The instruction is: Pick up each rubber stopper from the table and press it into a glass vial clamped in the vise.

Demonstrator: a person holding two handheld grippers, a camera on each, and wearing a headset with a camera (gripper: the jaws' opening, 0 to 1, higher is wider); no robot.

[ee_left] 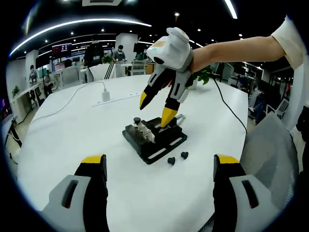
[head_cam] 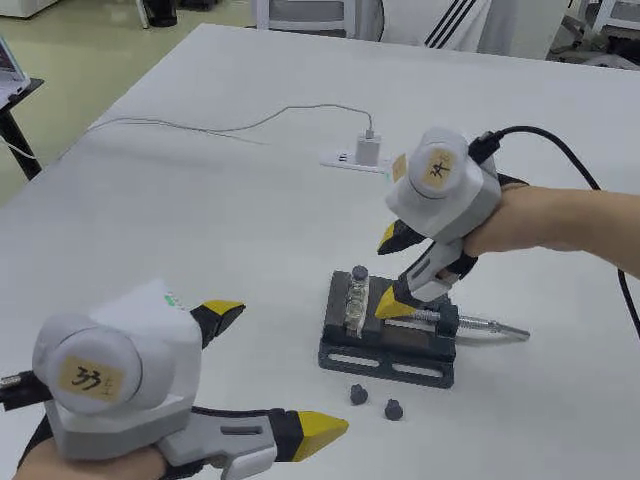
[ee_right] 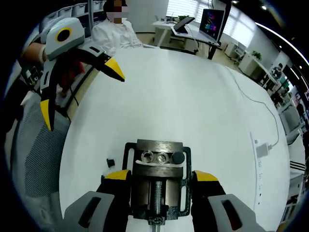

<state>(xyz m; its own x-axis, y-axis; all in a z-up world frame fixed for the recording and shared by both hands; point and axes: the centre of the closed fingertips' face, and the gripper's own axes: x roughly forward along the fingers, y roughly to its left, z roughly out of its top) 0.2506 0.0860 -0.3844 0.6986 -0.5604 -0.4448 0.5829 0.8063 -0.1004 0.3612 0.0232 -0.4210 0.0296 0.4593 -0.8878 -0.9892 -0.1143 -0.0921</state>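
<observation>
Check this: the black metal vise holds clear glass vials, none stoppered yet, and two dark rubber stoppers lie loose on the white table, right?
Not quite: the right gripper view shows a dark rubber stopper already plugging one clear glass vial. The rest is right.

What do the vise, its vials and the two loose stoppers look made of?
Vise: dark matte metal, probably cast, with a shiny bare screw. Vials: clear glass, see-through with glints. Stoppers: dark grey, matte, likely rubber, though too small to be sure.

White-grey housings, black jaws tipped yellow, left tongs point(head_cam: 283, 368) with round yellow sticker point(head_cam: 90, 378) marked 33, right tongs point(head_cam: 386, 276) trailing black cable point(head_cam: 520, 128)
</observation>
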